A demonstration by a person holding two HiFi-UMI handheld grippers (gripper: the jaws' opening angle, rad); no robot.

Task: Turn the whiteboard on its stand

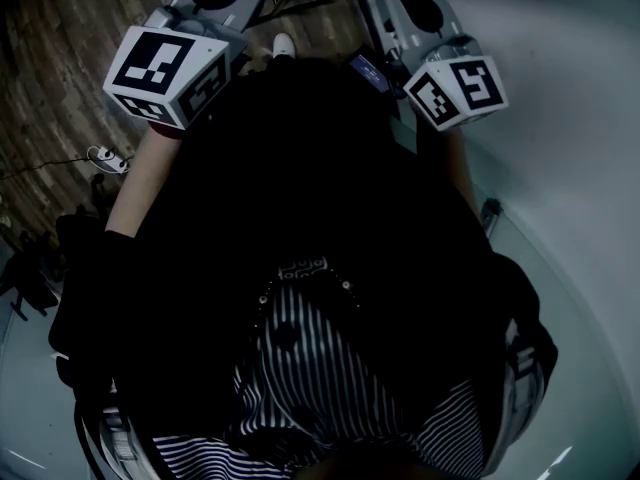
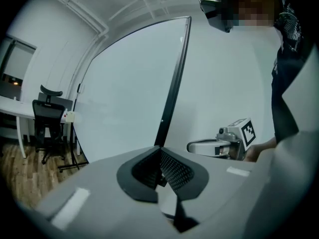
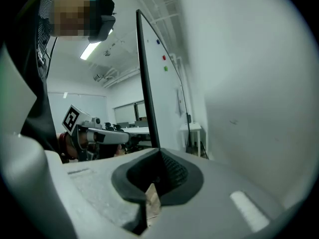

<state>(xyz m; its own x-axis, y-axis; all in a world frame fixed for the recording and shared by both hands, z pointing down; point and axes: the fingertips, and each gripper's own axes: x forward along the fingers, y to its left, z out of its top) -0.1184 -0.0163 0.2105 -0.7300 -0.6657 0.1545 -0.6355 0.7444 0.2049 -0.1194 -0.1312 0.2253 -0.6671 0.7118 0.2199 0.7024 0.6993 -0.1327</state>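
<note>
Standing beside whiteboard (image 2: pixel 129 93): chair (image 2: pixel 48 114), desk (image 2: pixel 12 105)

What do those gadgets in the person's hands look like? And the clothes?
Each is light grey plastic: the left gripper and right gripper end in two jaws lined with black, dimpled pads. Each carries a white cube printed with black square markers. The person wears a black top over a striped garment.
</note>
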